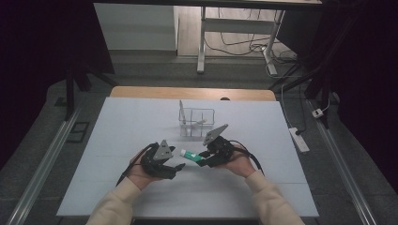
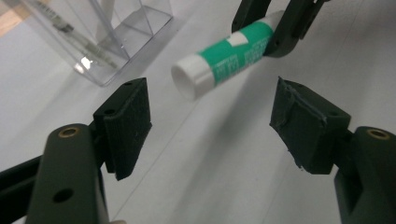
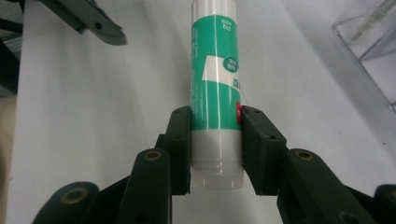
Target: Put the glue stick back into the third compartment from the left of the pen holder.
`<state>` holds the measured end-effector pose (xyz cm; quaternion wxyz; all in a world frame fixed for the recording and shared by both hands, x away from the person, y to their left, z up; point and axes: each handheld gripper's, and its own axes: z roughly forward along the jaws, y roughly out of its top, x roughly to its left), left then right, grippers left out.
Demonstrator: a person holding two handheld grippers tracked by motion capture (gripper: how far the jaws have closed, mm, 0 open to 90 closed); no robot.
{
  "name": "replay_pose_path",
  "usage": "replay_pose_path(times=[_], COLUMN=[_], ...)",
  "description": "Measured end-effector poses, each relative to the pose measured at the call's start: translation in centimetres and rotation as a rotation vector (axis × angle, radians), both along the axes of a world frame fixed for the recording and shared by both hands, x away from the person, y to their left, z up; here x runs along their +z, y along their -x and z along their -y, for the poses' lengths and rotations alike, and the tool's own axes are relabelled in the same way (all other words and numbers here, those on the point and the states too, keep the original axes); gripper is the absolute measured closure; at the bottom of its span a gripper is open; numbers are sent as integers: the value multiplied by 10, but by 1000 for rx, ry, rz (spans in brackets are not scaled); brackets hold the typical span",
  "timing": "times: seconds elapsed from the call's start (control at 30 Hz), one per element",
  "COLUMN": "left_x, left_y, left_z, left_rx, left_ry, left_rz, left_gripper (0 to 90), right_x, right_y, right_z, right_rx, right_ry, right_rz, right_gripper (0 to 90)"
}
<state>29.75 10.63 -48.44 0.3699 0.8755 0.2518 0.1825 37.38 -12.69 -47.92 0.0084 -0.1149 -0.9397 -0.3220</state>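
Frame centre, high view: right gripper (image 1: pixel 202 161) clamped on glue stick (image 1: pixel 190 154) base; left gripper (image 1: pixel 177 167) jaws apart; tube likely light, rigid, smooth; grip white cap end.

**Layout around the jaws**

A glue stick (image 3: pixel 215 88) is clamped between the jaws of the right gripper (image 1: pixel 204 161) and is extended ahead of them, above the table (image 1: pixel 263 187). Its free end is placed just ahead of the parted jaws of the left gripper (image 2: pixel 210 126). A clear organizer (image 1: pixel 196 121) is set beyond both grippers.
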Motion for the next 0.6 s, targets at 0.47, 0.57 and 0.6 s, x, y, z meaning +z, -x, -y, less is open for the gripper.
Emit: replay_pose_path(times=[0.47,0.57,0.6], left_x=[-4,-5,-6], left_y=[-4,-4,-4], left_z=[24,25,25], left_rx=[-88,-104,-110], left_ry=[-115,-125,-133], left_rz=[43,44,44], left_gripper=[331,338,344], right_x=[0,-2,-2], right_y=[-1,-1,-1], right_z=[-2,-3,-4], right_rx=[47,54,58], right_ry=[20,23,24], right_rz=[-64,-76,-81], right_gripper=[645,645,645])
